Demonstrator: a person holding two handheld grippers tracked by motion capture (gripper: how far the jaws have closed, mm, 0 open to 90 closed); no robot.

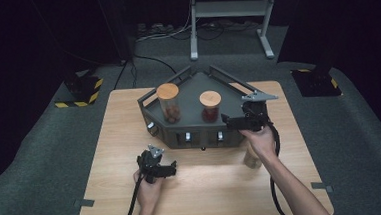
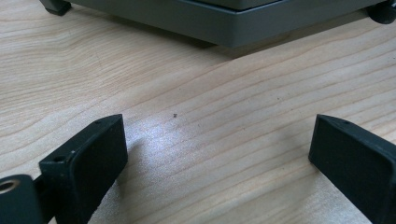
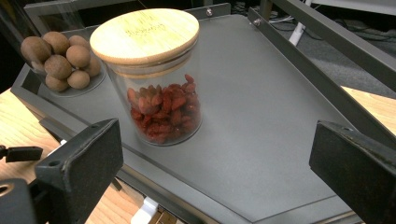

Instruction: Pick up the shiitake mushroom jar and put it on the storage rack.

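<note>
The right tongs (image 1: 232,120) hang open with nothing between the jaws, held over the front right part of the grey tray (image 1: 227,92) that stands on the wooden worktop (image 1: 208,186). Just ahead of them on the tray stands the jar of red berries (image 3: 156,88), upright, its round wooden lid (image 3: 144,35) on; the jaws are clear of it. A taller jar of brown balls (image 1: 169,104) stands farther left on the same tray, apart from the first. The left tongs (image 1: 165,170) are open too, empty, low over the bare worktop in front of the tray.
</note>
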